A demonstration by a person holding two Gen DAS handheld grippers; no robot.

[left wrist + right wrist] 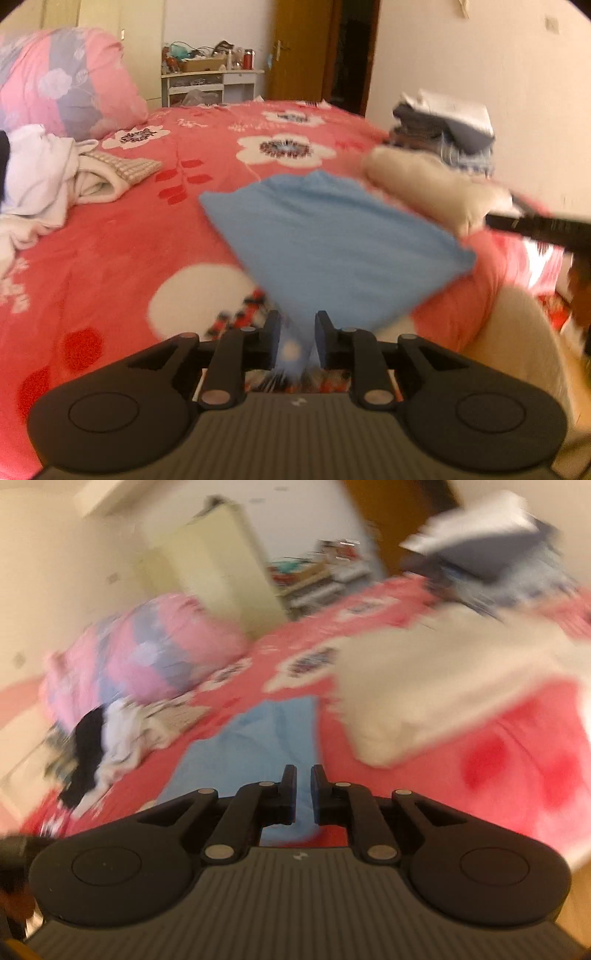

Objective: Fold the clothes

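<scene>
A light blue garment lies on the red flowered bed. My left gripper is shut on its near edge, with blue cloth pinched between the jaws. In the blurred right wrist view the same blue garment lies ahead of my right gripper. Its jaws stand a narrow gap apart with nothing clearly between them. The right gripper's dark body shows at the right of the left wrist view.
A cream folded garment lies beside the blue one, with a stack of folded clothes behind it. Unfolded white clothes lie at the left. A pink quilt bundle sits at the far left. A cluttered desk and a door stand beyond.
</scene>
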